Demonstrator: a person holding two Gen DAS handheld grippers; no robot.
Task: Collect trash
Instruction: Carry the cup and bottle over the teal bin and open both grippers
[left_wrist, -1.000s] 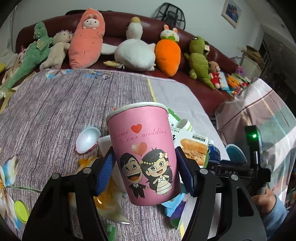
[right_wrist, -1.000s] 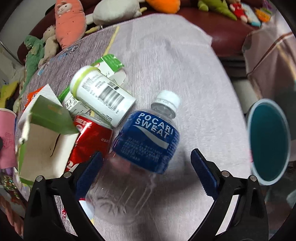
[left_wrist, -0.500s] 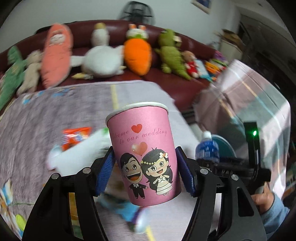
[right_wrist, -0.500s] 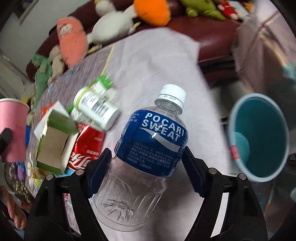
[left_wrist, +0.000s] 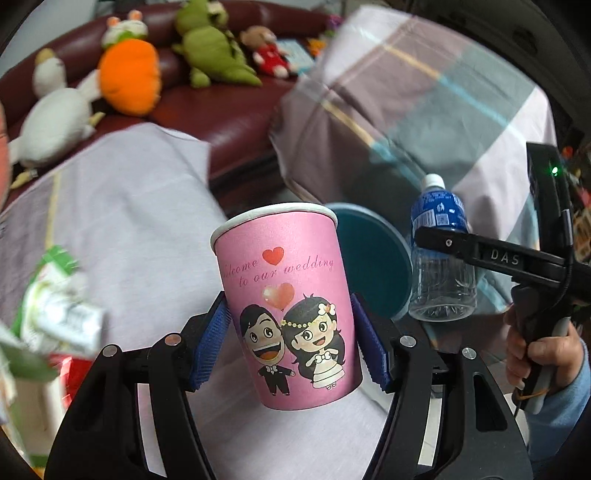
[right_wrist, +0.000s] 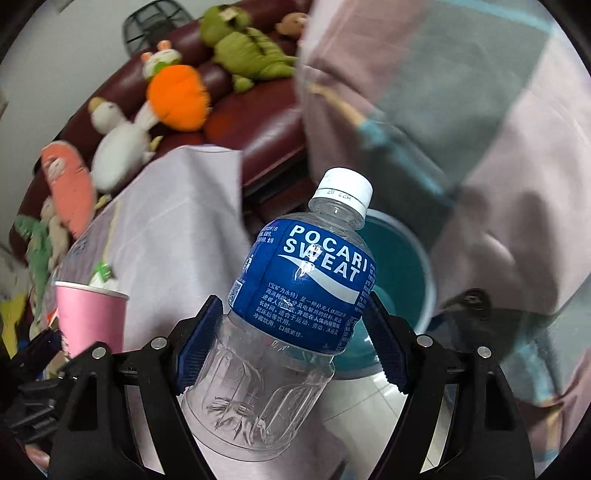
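My left gripper (left_wrist: 290, 341) is shut on a pink paper cup (left_wrist: 284, 295) with a cartoon wedding couple, held upright above the table edge. My right gripper (right_wrist: 291, 339) is shut on an empty Pocari Sweat bottle (right_wrist: 295, 295) with a white cap. The bottle (left_wrist: 439, 251) and right gripper also show in the left wrist view, right of the cup. A teal bin (left_wrist: 373, 258) stands on the floor behind the cup; in the right wrist view the bin (right_wrist: 402, 266) lies just behind the bottle. The cup (right_wrist: 90, 317) shows at the lower left of the right wrist view.
The table has a purple-grey cloth (left_wrist: 140, 229). Cartons and a red can (left_wrist: 55, 325) lie at its left. A dark red sofa (left_wrist: 229, 110) with plush toys stands behind. A plaid-covered piece of furniture (left_wrist: 424, 92) stands to the right of the bin.
Both grippers have swung right toward the teal bin. The right gripper closed on the bottle and lifted it off the table. The cup stays gripped.
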